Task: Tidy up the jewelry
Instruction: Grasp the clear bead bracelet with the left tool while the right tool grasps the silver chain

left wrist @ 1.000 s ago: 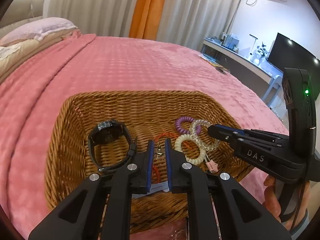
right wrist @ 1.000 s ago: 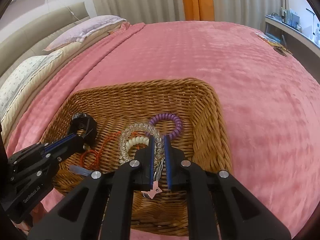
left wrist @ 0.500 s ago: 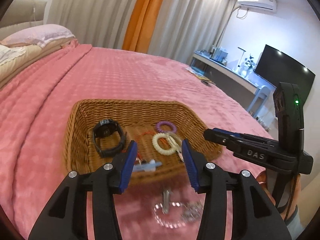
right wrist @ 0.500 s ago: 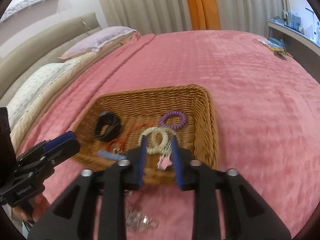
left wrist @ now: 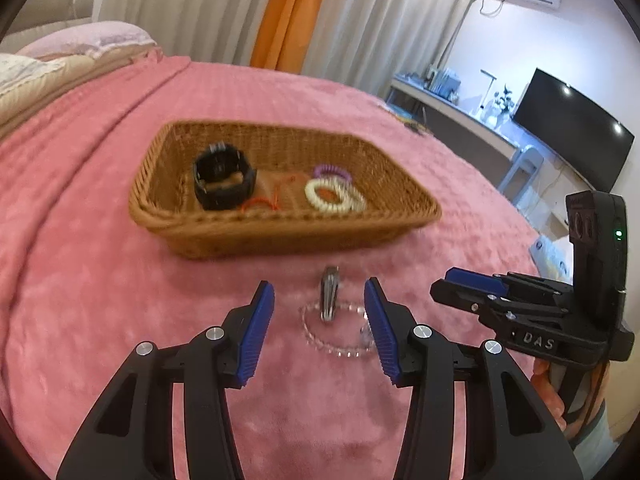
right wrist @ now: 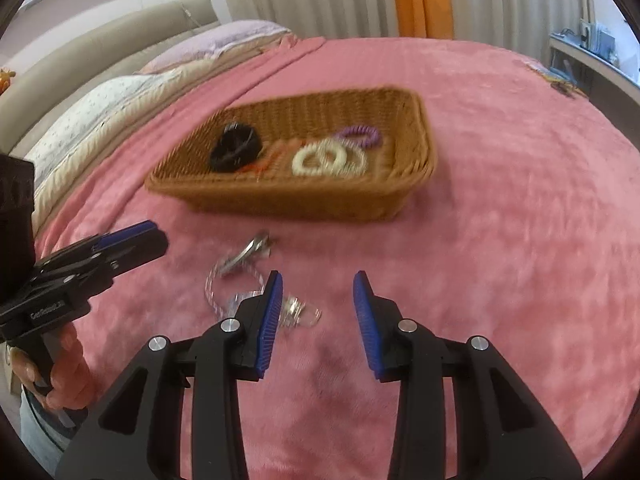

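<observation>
A wicker basket [left wrist: 280, 236] [right wrist: 304, 204] stands on the pink bedspread. It holds a black watch [left wrist: 224, 178] [right wrist: 236, 148], a red cord [left wrist: 264, 200], cream hair ties [left wrist: 332, 198] [right wrist: 324, 158] and a purple coil tie [left wrist: 330, 170] [right wrist: 360, 134]. In front of the basket a silver hair clip [left wrist: 330, 294] [right wrist: 248, 254] lies on a clear bead bracelet [left wrist: 336, 332] [right wrist: 248, 300]. My left gripper [left wrist: 320, 320] is open just before the clip. My right gripper [right wrist: 318, 308] is open over the bedspread, right of the bracelet; it also shows in the left wrist view [left wrist: 472, 284].
Pillows [right wrist: 120, 104] lie at the head of the bed on the left. A desk with a dark monitor [left wrist: 572, 128] stands beyond the bed's right side. Small items [right wrist: 560, 80] lie on the far right of the bedspread.
Both grippers have pulled back out of the basket and opened. The red cord and the cream ties that they held now lie in the basket. The clip and bracelet have come into view.
</observation>
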Motion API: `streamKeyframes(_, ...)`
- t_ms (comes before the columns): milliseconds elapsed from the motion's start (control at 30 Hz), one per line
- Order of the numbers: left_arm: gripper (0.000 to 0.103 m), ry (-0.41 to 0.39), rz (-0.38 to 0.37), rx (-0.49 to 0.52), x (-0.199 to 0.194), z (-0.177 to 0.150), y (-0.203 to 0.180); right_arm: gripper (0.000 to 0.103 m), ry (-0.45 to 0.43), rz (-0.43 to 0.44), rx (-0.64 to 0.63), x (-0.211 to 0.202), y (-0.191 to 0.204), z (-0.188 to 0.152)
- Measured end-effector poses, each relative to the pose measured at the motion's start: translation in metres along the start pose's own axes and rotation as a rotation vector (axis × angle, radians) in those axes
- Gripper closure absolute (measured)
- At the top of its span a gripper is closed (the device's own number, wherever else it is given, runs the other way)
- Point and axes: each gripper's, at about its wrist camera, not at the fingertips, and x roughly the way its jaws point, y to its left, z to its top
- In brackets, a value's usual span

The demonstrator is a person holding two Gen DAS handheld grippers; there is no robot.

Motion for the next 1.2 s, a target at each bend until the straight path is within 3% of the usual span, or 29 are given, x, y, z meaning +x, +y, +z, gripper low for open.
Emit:
streamKeyframes(200, 0.060, 0.095, -0.003, 0.034, 0.024, -0.007, -0.006, 0.069, 0.033, 0.006, 0.006, 0.008, -0.003, -0.017)
streamKeyframes(333, 0.060, 0.104, -0.004, 0.058, 0.028, -0.009, -0.012, 0.070, 0.014, 0.041, -0.040, 0.002, 0.008, -0.019)
streamKeyframes(467, 0.066, 0.123, 0.003, 0.025, 0.033, -0.008, -0.005, 0.070, 0.037, 0.047, -0.115, 0.008, 0.030, -0.021)
streamKeyframes(733, 0.066, 0.174, 0.025, -0.014, 0.036, -0.015, 0.005, 0.070, 0.094, 0.018, -0.183, 0.032, 0.055, -0.018)
streamKeyframes(833, 0.066, 0.199, 0.069, 0.012, 0.042, -0.018, -0.001, 0.088, 0.101, -0.002, -0.172, 0.032, 0.051, -0.020)
streamKeyframes(1000, 0.066, 0.208, 0.130, 0.051, 0.041, -0.024, -0.013, 0.099, 0.060, 0.002, -0.137, 0.015, 0.042, -0.027)
streamKeyframes(1033, 0.068, 0.206, 0.156, 0.073, 0.041, -0.025, -0.018, 0.099, 0.050, 0.009, -0.126, 0.009, 0.041, -0.029)
streamKeyframes(1100, 0.093, 0.206, 0.165, 0.097, 0.039, -0.027, -0.025, 0.099, 0.038, 0.014, -0.114, 0.001, 0.039, -0.033)
streamKeyframes(1200, 0.097, 0.202, 0.170, 0.100, 0.033, -0.031, -0.027, 0.099, 0.017, 0.023, -0.099, -0.013, 0.035, -0.038)
